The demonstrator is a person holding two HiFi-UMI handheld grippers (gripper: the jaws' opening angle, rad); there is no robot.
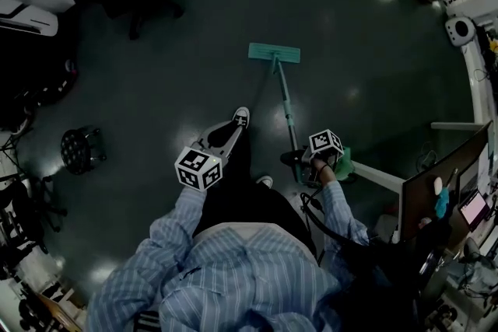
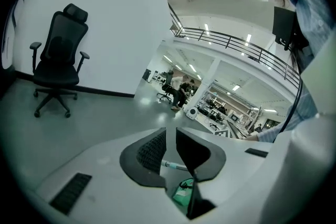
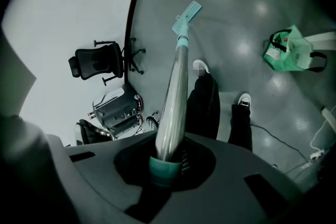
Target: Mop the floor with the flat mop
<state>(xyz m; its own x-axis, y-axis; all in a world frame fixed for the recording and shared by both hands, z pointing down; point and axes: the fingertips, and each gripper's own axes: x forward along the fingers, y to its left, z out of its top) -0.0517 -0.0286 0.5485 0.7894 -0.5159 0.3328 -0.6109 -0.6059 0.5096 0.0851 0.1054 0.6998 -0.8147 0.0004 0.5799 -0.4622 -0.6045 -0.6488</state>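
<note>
My right tool [image 1: 305,161] pinches the top end of the mop handle [image 3: 176,97]. The handle slants down to the mop head [image 1: 274,52], which lies flat on the floor [image 1: 366,43] at 12 o'clock from my shoe [image 1: 241,117]. My left tool [image 1: 222,140], at 9 o'clock of the right, is slightly spread and holds nothing.

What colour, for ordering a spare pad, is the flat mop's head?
Teal green; the mop head shows best in the head view.

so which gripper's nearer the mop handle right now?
Right. The right gripper is shut on the mop handle at its top end; the left gripper sits apart to its left, jaws open, empty.
</note>
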